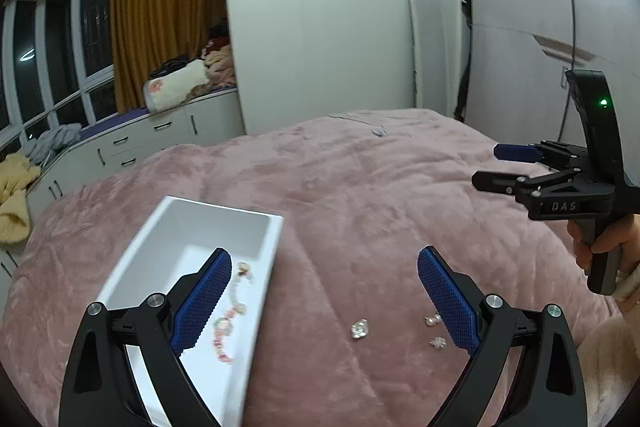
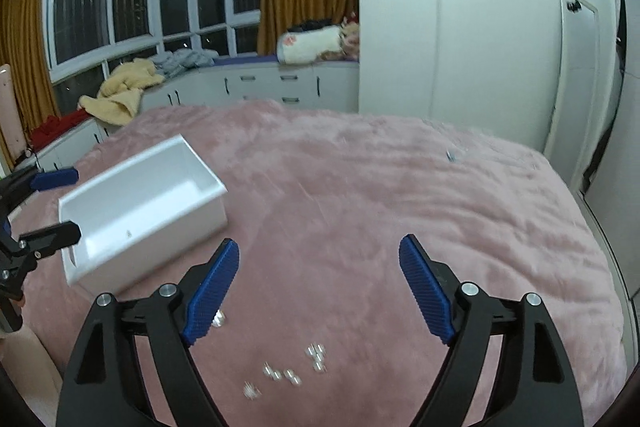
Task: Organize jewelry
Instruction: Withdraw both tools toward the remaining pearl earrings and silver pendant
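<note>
A white open box (image 1: 224,227) lies on the pink bedspread (image 1: 360,187); a colourful bead bracelet (image 1: 230,315) lies inside it. My left gripper (image 1: 324,303) is open and empty, its left finger over the box. A clear crystal piece (image 1: 359,328), pearl earrings (image 1: 432,319) and a small flower stud (image 1: 437,342) lie on the spread between its fingers. My right gripper (image 2: 319,295) is open and empty above several small silvery pieces (image 2: 294,371). The box (image 2: 148,203) shows at the left of the right wrist view. The right gripper (image 1: 486,167) also shows at the left wrist view's right edge.
White cabinets with drawers (image 2: 260,87) run under the windows, with piled clothes (image 2: 120,95) and a pillow (image 2: 312,45) on top. A white wardrobe (image 2: 440,7) stands behind the bed. The left gripper (image 2: 56,203) reaches in at the left edge by the box.
</note>
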`<state>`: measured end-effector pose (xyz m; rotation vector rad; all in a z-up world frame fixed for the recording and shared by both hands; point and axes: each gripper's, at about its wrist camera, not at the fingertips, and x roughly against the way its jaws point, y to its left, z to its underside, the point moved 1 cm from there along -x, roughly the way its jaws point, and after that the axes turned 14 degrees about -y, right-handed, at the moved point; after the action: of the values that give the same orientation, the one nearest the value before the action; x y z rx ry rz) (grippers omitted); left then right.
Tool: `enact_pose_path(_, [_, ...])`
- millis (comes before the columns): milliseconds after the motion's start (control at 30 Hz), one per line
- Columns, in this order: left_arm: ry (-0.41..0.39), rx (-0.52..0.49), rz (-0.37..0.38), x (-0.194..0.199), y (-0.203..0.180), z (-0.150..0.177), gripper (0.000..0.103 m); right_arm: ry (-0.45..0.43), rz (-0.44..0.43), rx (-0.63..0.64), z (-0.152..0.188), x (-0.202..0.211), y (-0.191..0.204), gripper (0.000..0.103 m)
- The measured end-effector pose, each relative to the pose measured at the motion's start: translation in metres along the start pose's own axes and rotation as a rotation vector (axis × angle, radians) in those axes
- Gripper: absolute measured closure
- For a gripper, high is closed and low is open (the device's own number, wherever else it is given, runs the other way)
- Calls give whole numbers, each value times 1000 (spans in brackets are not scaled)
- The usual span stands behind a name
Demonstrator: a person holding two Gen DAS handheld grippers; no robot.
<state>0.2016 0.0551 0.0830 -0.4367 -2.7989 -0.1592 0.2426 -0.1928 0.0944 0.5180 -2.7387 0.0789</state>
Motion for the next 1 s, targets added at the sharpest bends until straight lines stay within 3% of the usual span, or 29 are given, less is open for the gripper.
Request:
enact_pose_path(167, [17,-13,51,-14,-24,18,8,44,16,-18,36,2,-9,22])
enact_pose_path(400, [102,-30,7,-45,-37,56,8,95,31,-11,75,-14,-7,23])
enact_pose_path(667, [196,-18,33,-77,-38,97,8,147,26,-2,100,-34,-2,28])
enact_pose_path(1000, [261,14,61,-105,-36,124,8,208,22,-28,128,-58,0,35])
